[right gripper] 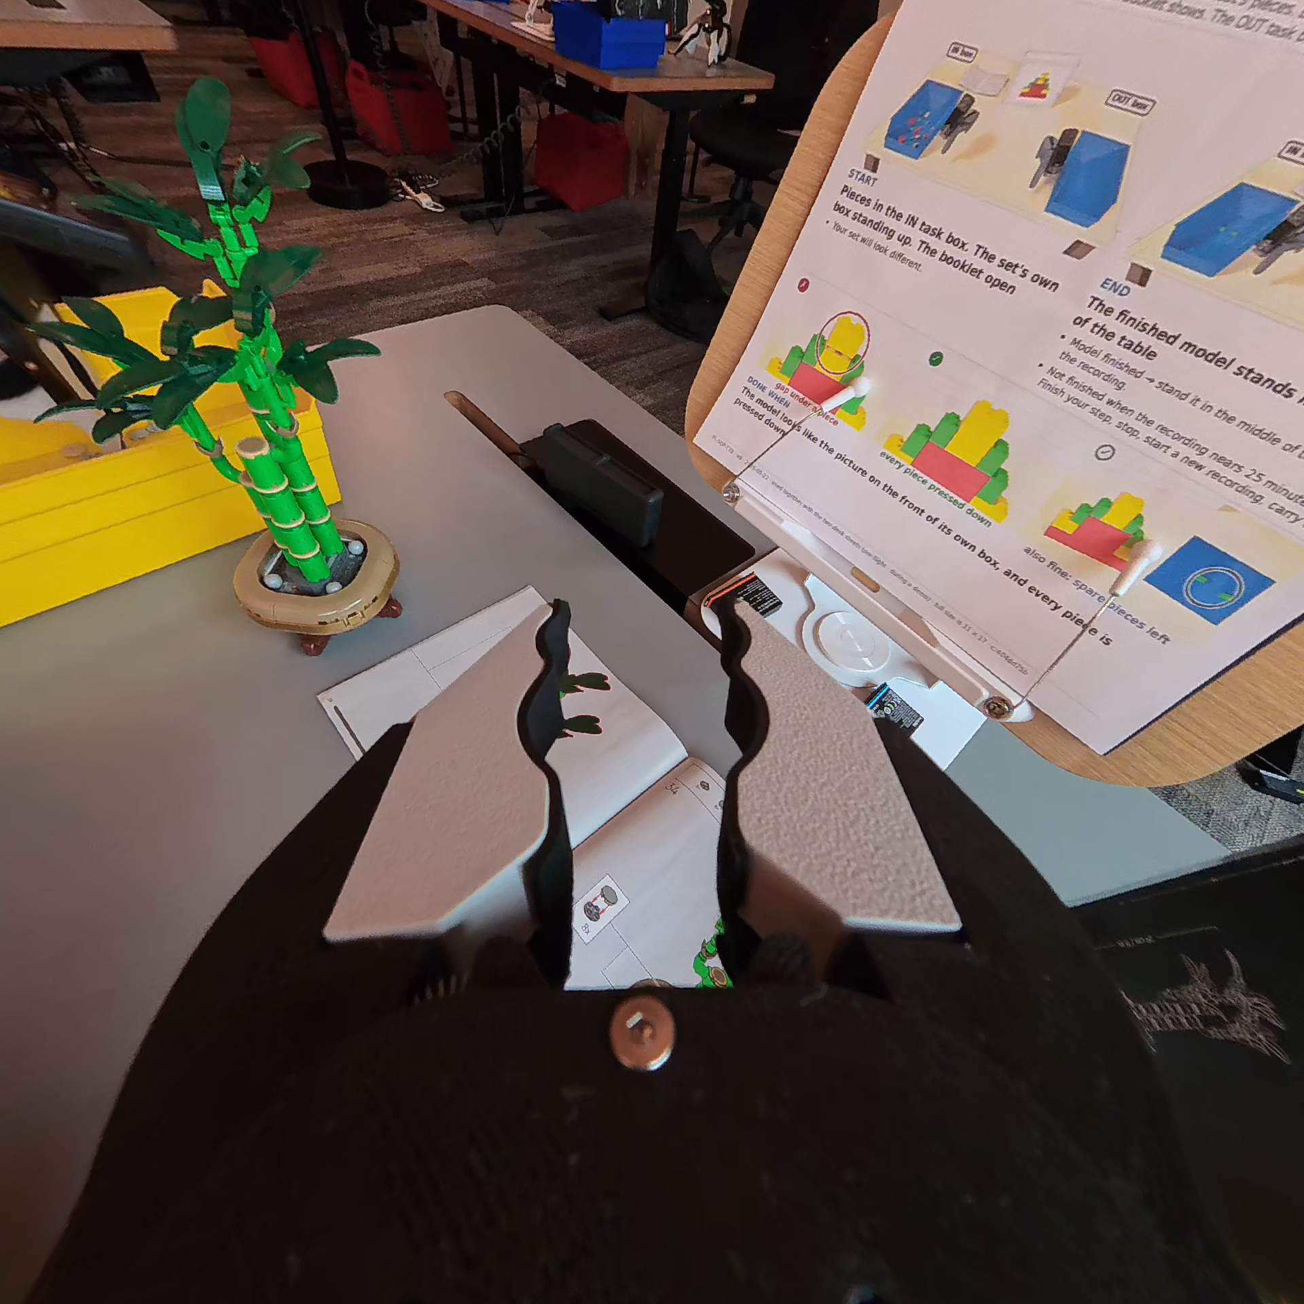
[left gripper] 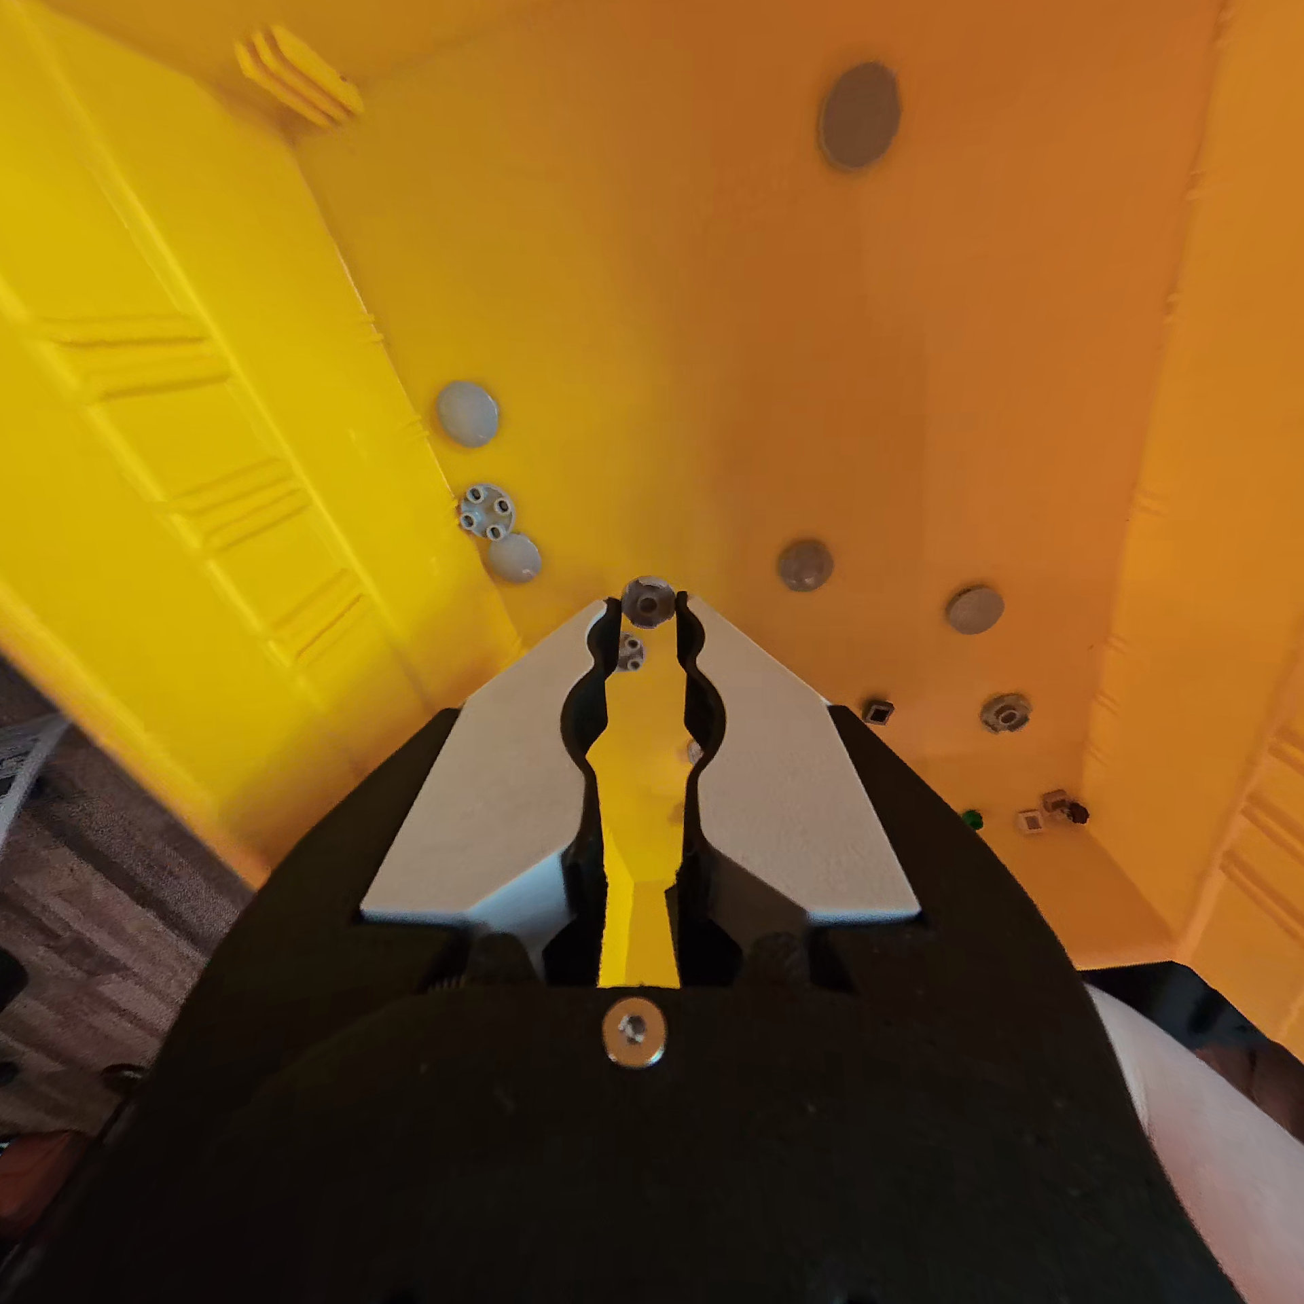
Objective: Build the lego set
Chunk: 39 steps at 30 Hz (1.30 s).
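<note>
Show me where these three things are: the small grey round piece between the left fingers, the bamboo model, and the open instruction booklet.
grey round piece (left gripper: 646,602), left wrist view, on its round face.
bamboo model (right gripper: 282,494), right wrist view, on a green stalk.
instruction booklet (right gripper: 635,734), right wrist view, on its white page.

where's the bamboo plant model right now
In the right wrist view the bamboo plant model stands upright on the grey table, upper left, just in front of the yellow bin and left of the open booklet.

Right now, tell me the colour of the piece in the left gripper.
Grey: a small round piece pinched at the left gripper's tips. Best seen in the left wrist view.
</note>
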### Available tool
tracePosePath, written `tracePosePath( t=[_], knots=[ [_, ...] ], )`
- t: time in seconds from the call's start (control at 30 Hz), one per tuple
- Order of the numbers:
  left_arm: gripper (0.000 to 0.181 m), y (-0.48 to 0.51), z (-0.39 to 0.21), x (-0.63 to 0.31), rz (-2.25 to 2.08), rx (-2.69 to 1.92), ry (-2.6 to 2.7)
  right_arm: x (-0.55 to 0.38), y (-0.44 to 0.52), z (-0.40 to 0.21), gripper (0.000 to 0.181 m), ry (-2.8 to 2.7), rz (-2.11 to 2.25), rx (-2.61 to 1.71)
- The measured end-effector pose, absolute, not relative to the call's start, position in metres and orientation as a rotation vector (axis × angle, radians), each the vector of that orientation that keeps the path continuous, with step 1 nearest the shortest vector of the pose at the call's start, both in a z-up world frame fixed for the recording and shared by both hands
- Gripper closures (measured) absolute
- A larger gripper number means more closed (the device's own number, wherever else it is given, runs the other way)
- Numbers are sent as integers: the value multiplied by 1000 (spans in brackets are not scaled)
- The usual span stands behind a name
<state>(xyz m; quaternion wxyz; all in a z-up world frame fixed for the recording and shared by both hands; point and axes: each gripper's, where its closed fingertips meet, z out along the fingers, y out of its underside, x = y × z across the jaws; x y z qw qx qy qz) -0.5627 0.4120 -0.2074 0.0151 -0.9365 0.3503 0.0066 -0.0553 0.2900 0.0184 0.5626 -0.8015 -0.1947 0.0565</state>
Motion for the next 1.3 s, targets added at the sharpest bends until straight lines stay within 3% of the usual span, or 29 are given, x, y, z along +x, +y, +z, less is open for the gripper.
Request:
tracePosePath(
  t=[0.2, 0.4, 0.73, 0.9, 1.3],
  knots=[
    [167, 421, -165, -550, -41, -2766, 952, -61, 291, 21, 138, -467, 138, -1873],
    [167, 419, -84, -509, -296, -2461, 802, -70, 291, 26, 137, -498, 114, -1848],
    [167, 311, 37, -381, -932, -1815, 1144, -102, 279, 67, 136, -620, 116, -1588],
    [167, 264, 55, -328, -1196, -1640, 1256, -163, 252, 83, 128, -883, 185, -1345],
    [167, 228, 62, -279, -1659, -1551, 1270, -277, 214, 71, 132, -1237, 189, -1038]
  ],
)
